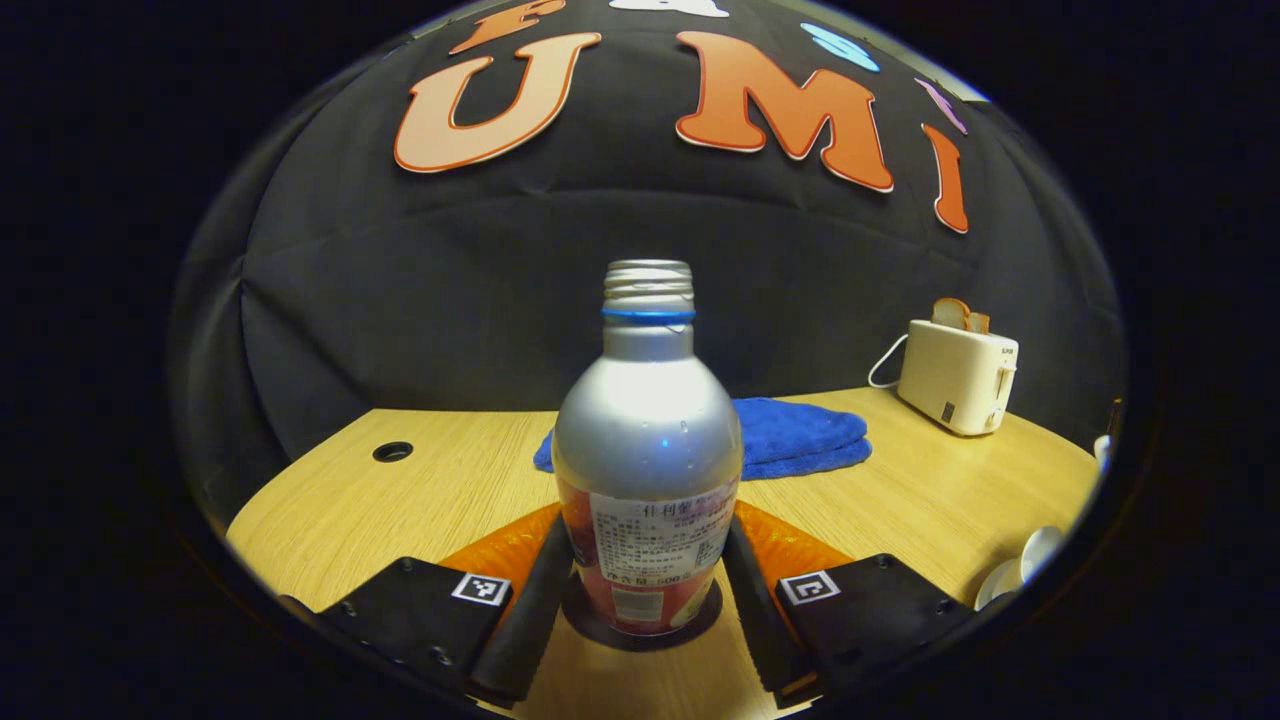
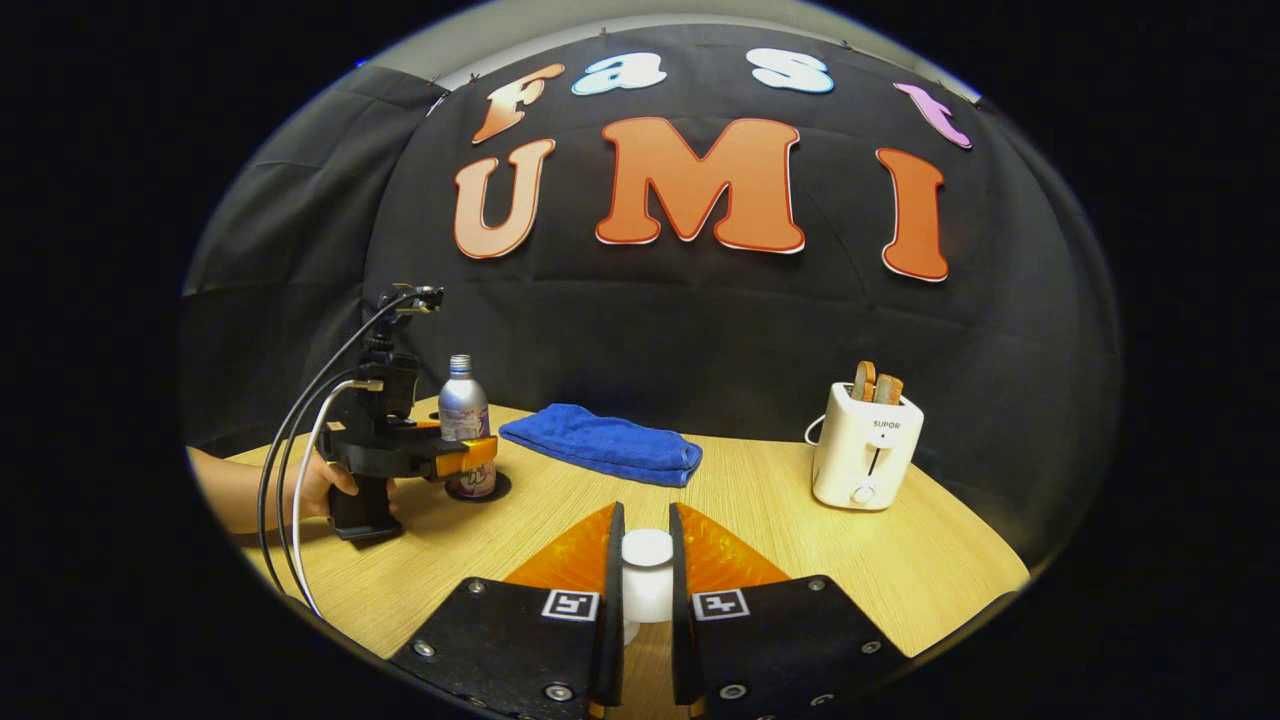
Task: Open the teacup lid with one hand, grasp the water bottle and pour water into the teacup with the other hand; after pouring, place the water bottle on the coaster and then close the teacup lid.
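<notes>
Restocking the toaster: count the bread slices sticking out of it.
2: both toasted brown bread slices stand side by side in the top slots of the white plastic toaster at the wooden table's far right.

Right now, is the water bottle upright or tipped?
Upright: the water bottle stands on the dark coaster, its open neck pointing straight up, between the left gripper jaws.

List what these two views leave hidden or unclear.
- Teacup: cut off at the left gripper view's edge; whether it holds water is hidden.
- Lid: right gripper view, its sides and base hidden by the right gripper.
- Bottle: water level hidden by its opaque wall and label.
- Coaster: mostly hidden under the bottle.
</notes>
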Tool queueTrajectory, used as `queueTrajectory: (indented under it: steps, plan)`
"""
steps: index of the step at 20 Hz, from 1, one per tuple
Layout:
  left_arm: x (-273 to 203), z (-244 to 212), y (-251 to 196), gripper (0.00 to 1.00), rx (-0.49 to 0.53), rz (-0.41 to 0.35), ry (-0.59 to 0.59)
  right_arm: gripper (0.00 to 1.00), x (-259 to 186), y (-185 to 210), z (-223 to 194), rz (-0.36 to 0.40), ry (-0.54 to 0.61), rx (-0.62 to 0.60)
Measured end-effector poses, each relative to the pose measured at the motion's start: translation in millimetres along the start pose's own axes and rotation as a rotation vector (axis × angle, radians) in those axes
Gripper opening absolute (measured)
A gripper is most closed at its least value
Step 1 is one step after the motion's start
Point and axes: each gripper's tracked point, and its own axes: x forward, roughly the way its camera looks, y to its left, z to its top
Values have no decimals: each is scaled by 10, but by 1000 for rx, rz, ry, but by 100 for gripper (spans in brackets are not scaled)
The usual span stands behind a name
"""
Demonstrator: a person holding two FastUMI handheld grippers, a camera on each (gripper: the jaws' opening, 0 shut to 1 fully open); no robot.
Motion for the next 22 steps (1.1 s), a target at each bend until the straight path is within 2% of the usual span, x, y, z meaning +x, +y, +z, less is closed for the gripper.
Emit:
queueTrajectory:
  steps: [2,3,4,5,7,8,9,10,14,15,16,22]
  plan:
    - [-3,4,-14,81,-10,-2,-10,20,11,1,-17,-1,3,1]
    - [-3,-10,-20,85,-6,-8,-4,20,19,3,-14,1,3,3]
    - [-9,-13,-5,83,-6,-12,-1,20,22,12,-15,0,3,4]
    - [-13,-25,-16,87,-3,-18,3,20,25,16,-16,2,3,7]
    - [-30,-26,-26,87,-5,-26,7,20,35,46,-24,8,5,12]
    - [-48,-18,-18,91,-6,-26,5,20,38,76,-31,13,6,11]
    - [-50,-23,-27,99,-11,-26,6,20,44,96,-33,15,7,10]
    - [-85,-28,-27,100,-9,-28,13,20,47,131,-47,22,10,6]
    - [-215,12,1,100,39,-20,-15,20,41,243,-117,39,24,-10]
    - [-274,19,-6,95,50,-21,-19,19,49,272,-147,46,30,-12]
    - [-335,27,-19,100,50,-28,-28,19,60,298,-169,50,36,-12]
    - [-705,66,-9,100,66,-22,-56,20,131,485,-376,85,76,-19]
